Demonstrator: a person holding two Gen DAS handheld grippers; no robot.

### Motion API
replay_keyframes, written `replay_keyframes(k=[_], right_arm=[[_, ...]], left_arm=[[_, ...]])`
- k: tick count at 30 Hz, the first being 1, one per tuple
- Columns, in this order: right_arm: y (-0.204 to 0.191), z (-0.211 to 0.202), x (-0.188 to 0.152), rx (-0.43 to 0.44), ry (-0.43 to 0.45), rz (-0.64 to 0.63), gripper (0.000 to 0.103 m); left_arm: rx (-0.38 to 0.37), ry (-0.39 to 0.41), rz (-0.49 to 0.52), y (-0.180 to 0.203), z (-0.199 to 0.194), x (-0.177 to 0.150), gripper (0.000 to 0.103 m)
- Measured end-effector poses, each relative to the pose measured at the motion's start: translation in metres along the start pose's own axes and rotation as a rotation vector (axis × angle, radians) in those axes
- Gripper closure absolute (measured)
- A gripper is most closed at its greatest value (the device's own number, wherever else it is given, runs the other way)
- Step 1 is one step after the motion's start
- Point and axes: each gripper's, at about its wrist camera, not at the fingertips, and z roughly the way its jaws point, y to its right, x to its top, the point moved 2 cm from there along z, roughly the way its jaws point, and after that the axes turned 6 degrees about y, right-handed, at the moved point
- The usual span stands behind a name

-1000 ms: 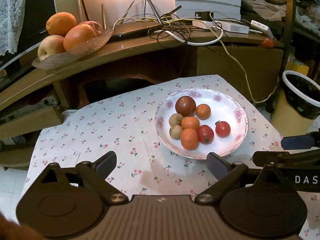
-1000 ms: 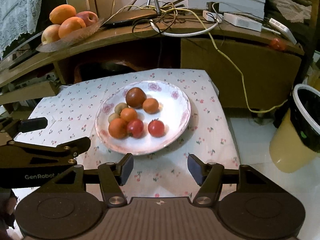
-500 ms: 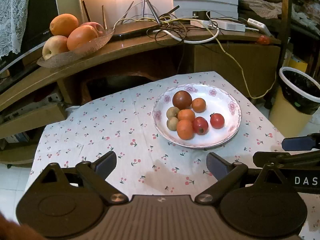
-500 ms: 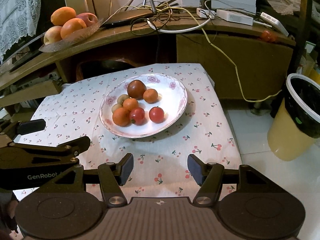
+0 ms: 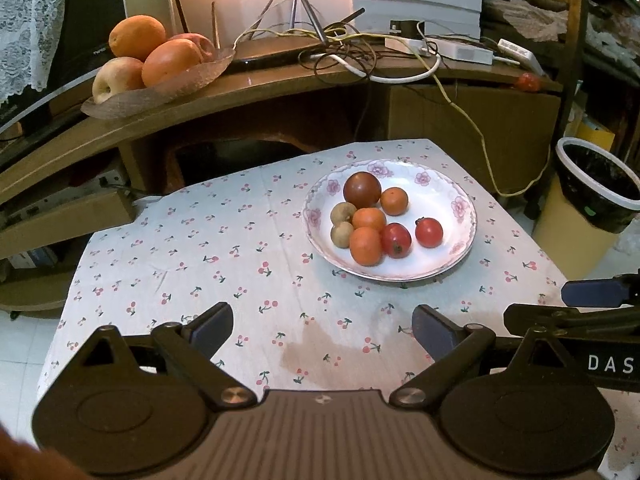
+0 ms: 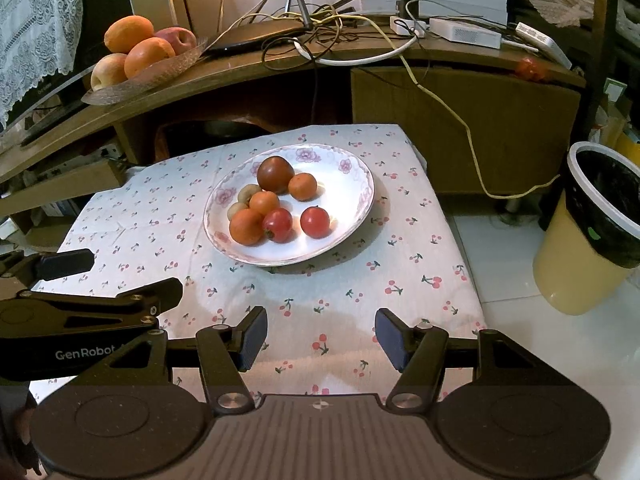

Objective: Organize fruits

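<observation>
Wooden shelving [image 5: 248, 92] curves across the back of the room, carrying a tangle of cables [image 5: 352, 52], white adapters and, toward its left end, a glass dish [image 5: 160, 88] heaped with oranges and apples. Beyond the table's right edge a yellow bin [image 6: 580, 248] lined with a black bag stands on the pale tiled floor. Below the shelving sits a small table under a white cloth printed with cherries [image 5: 208, 264]. A white plate with pink flowers on its rim [image 5: 452, 248] rests toward the table's far right corner, holding the fruits in one cluster left of its middle. A dark red-brown fruit [image 5: 362, 189] lies at the far side, with a small orange one [image 5: 394, 201] touching it on the right. Two more orange fruits [image 5: 366, 245] lie nearer, two small tan ones [image 5: 343, 213] on their left, and two red ones [image 5: 396, 240] toward the plate's near right. Both grippers hover over the table's near edge, well apart from the plate. The left gripper [image 5: 322, 326] has its jaws spread wide with nothing between them. The right gripper [image 6: 320, 338] is parted less widely and is likewise empty.
</observation>
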Motion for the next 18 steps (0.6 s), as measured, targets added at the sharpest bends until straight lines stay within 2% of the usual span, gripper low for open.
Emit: replay_keyframes(k=[11,18], right_arm=[[-0.001,-0.011,-0.008,-0.001,0.005,0.01,0.041],[-0.004,-0.02,-0.016,-0.008,0.008,0.012,0.041]], left_arm=[[0.003,0.003,-0.012,0.001,-0.013,-0.009,0.002],[0.024,0.011,0.014,0.005,-0.025,-0.015,0.001]])
